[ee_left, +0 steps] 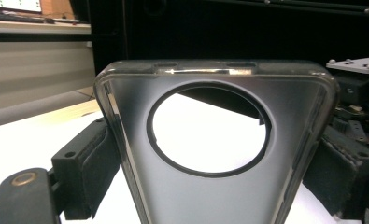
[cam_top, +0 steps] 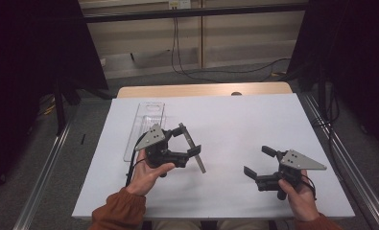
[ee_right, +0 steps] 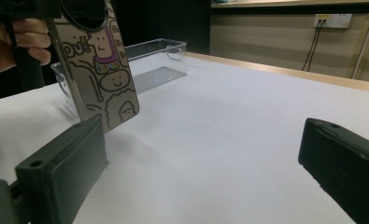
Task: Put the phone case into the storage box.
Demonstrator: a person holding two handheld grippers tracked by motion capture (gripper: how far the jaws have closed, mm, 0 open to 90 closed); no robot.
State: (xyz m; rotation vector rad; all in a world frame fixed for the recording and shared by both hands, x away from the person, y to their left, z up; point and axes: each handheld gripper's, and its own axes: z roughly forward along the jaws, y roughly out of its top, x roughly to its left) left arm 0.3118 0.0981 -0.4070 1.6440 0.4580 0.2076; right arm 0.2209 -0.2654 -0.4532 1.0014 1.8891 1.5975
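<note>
A phone case (cam_top: 193, 148) with a large round camera hole is clamped upright and tilted between the jaws of my left gripper (cam_top: 187, 142), left of the table's middle. In the left gripper view the grey inner side of the case (ee_left: 210, 200) stands between the two pads (ee_left: 86, 168). The right gripper view shows the case's cartoon-printed back (ee_right: 102, 70) at the upper left. My right gripper (cam_top: 259, 161) is at the right front of the table, open, with nothing between its jaws (ee_right: 201, 172).
A long clear plastic tray (cam_top: 144, 124) lies empty at the back left, just behind the left gripper. A white sheet (cam_top: 235, 115) covers the table, with a wooden strip (cam_top: 201, 89) along the far edge. Cables run over the floor beyond.
</note>
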